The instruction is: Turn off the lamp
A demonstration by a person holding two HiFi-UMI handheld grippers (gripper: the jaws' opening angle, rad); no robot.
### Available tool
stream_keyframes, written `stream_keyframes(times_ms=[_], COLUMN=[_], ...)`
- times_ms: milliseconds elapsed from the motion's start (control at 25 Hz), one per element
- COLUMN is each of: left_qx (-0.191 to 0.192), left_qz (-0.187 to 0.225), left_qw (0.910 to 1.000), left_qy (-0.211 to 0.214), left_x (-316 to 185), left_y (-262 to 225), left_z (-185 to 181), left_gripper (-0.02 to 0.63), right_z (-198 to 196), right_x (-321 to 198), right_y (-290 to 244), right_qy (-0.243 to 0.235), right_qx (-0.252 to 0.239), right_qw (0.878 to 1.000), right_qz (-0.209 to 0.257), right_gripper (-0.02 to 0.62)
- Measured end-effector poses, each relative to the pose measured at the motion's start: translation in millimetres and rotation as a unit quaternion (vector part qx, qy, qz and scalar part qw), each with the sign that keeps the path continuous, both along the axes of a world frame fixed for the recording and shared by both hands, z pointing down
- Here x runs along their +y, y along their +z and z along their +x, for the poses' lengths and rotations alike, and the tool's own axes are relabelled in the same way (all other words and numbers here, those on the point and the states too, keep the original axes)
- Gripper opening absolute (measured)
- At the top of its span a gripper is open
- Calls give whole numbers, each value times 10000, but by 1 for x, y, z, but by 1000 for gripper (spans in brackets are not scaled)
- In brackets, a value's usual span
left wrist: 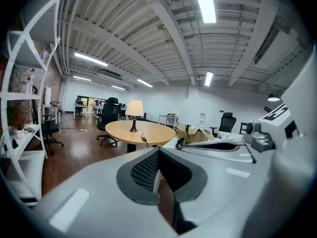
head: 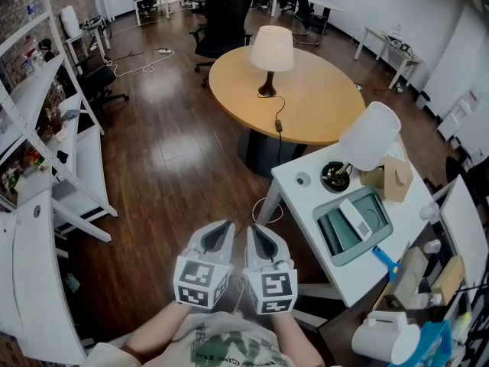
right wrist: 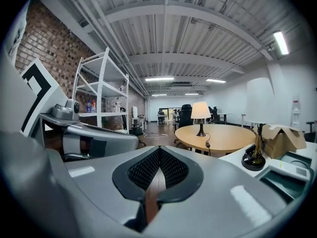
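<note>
A lamp with a glowing cream shade (head: 272, 49) stands on the round wooden table (head: 321, 105), and its cord runs to an inline switch (head: 279, 126) near the table's front edge. A second lamp with a white shade (head: 370, 134) and dark base (head: 335, 176) stands on the white desk (head: 306, 197). My left gripper (head: 221, 234) and right gripper (head: 260, 235) are held side by side close to my body, above the floor and well short of both lamps. Both are shut with nothing in them. The far lamp (left wrist: 134, 109) shows in the left gripper view, and both the far lamp (right wrist: 200, 111) and the near lamp (right wrist: 259, 103) show in the right gripper view.
White shelving (head: 46, 128) lines the left side. A black office chair (head: 224, 17) stands behind the round table. The white desk carries a grey tray (head: 353, 224) and a cardboard box (head: 396, 178). Wooden floor (head: 168, 167) lies between me and the tables.
</note>
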State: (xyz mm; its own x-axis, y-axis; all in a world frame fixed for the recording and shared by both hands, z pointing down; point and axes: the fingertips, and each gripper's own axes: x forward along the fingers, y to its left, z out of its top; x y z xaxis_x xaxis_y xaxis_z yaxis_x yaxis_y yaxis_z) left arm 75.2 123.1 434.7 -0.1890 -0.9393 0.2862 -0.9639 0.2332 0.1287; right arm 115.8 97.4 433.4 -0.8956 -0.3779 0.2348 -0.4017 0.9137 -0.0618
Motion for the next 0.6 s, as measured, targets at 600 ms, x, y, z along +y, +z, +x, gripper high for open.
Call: stream_keyframes(times_ms=[600], left_qx=[128], left_qz=[76], left_qw=[9962], left_qy=[855], left_x=[-60], left_y=[-7], left_z=[-172], left_gripper=[3], right_z=[-178], right_x=[-54], right_y=[-10], right_qy=[764], right_qx=[201], right_qw=[9968], right_qz=[141], right_gripper=[0])
